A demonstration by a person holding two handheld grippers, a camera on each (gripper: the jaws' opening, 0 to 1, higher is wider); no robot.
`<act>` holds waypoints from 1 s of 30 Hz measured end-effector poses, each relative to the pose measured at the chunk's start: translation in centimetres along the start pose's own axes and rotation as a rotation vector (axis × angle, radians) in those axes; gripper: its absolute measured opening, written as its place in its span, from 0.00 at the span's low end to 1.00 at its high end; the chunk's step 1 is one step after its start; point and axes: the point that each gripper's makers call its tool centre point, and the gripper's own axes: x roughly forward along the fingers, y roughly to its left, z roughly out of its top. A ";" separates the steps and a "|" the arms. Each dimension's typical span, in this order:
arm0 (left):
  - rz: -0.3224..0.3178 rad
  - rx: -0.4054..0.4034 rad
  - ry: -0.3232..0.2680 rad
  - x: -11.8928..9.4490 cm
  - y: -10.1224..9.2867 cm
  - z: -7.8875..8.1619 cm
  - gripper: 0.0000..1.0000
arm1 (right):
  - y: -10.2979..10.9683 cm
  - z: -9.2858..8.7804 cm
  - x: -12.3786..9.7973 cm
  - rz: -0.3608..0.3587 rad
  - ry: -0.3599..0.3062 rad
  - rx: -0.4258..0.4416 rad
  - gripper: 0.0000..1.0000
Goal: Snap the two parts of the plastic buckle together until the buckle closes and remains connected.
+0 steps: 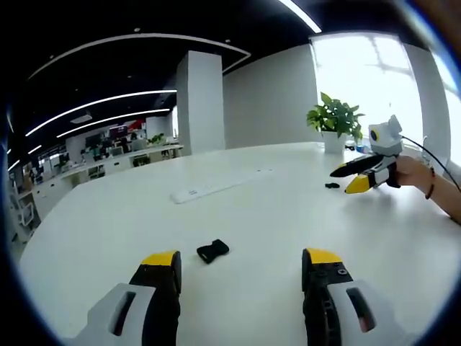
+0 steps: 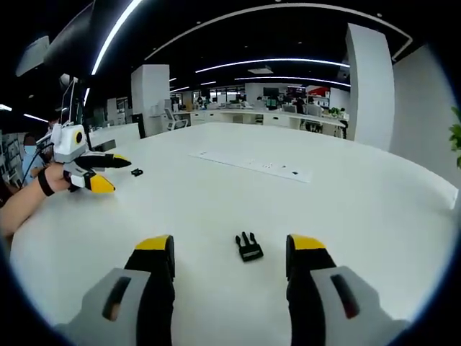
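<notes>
On the white table (image 1: 274, 216) lie two black buckle parts, well apart. The socket part (image 1: 212, 251) rests just ahead of my left gripper (image 1: 241, 261), between its open jaws and nearer the left one; it shows small as the socket part (image 2: 136, 172) in the right gripper view. The pronged part (image 2: 248, 246) lies between the open jaws of my right gripper (image 2: 230, 249), prongs pointing away. In the left gripper view the pronged part (image 1: 331, 185) sits just off the tips of the right gripper (image 1: 342, 181). A hand holds the open left gripper (image 2: 121, 175) at far left.
A long white strip (image 1: 202, 189) lies flat mid-table, seen as the white strip (image 2: 252, 166) in the right gripper view. A potted plant (image 1: 335, 119) stands at the table's far edge by the window. A white pillar (image 1: 199, 101) and office desks stand beyond.
</notes>
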 end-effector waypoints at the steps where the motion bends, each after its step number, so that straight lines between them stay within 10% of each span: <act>1: -0.001 -0.002 -0.001 0.0 0.0 0.0 0.69 | 0.0 0.0 0.0 -0.001 0.001 0.000 0.62; 30: -0.014 -0.033 0.011 -0.6 -1.2 -0.9 0.69 | -0.1 -0.3 0.2 0.004 0.006 -0.002 0.60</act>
